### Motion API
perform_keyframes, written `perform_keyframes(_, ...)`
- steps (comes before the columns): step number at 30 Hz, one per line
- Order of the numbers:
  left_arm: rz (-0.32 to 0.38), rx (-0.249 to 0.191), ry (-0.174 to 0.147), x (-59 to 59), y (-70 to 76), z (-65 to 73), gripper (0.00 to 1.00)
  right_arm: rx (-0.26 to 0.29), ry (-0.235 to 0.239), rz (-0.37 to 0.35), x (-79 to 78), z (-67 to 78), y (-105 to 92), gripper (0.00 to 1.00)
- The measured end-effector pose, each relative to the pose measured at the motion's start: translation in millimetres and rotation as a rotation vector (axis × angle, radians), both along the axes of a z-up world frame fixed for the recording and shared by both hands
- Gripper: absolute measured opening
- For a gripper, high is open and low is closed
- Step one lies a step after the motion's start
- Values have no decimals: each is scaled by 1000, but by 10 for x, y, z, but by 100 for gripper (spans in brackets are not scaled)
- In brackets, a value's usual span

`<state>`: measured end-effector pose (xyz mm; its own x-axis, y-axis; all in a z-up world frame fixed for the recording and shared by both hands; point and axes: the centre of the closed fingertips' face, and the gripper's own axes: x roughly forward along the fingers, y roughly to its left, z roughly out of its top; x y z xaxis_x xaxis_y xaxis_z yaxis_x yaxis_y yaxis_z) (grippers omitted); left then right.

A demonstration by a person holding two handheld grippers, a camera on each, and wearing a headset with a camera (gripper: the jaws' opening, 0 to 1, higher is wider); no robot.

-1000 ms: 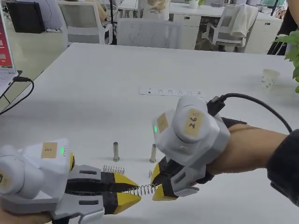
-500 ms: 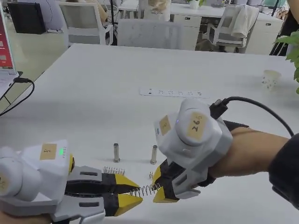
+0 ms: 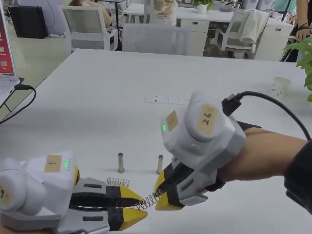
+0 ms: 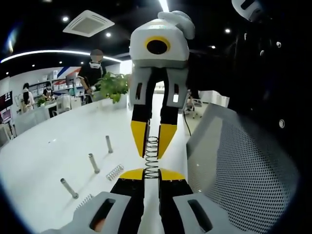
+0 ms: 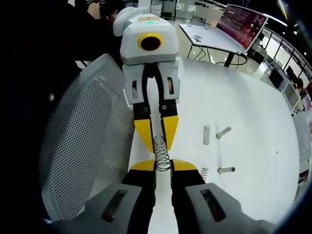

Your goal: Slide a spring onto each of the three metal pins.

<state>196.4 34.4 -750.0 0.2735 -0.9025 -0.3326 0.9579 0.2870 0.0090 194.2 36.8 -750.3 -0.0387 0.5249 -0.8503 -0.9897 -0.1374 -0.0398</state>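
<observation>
A small steel spring (image 3: 148,200) is stretched between my two grippers just above the white table (image 3: 97,107). My left gripper (image 3: 141,205) is shut on its left end and my right gripper (image 3: 157,197) is shut on its right end. The left gripper view has the same spring (image 4: 151,163) running from my own jaws up to the right gripper (image 4: 151,155). Two metal pins (image 3: 120,162) (image 3: 160,164) stand upright just beyond the jaws. The left gripper view shows a third pin (image 4: 109,144) in the row. A loose spring (image 3: 118,182) lies in front of the left pin, another spring (image 5: 204,173) near the pins.
A white power strip (image 3: 178,99) lies mid-table and a paper cup (image 3: 280,84) stands at the far right. A black cable (image 3: 19,105) runs in from the left edge. Office chairs (image 3: 156,36) line the far side. A mesh chair back (image 4: 243,165) is close behind me.
The right gripper has edged closer to the left one, and the spring between them now looks shorter and tilts up toward the right. The pins and loose spring have not moved.
</observation>
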Motion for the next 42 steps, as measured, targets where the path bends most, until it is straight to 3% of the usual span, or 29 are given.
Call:
perform_keyframes(16,4,4,-2,5,2,-24,2,30,7,9,-62,123,185,8)
perform_keyframes(42,0,1,6,14,-19,-67,3,8,-1,16,-70,98,227,8)
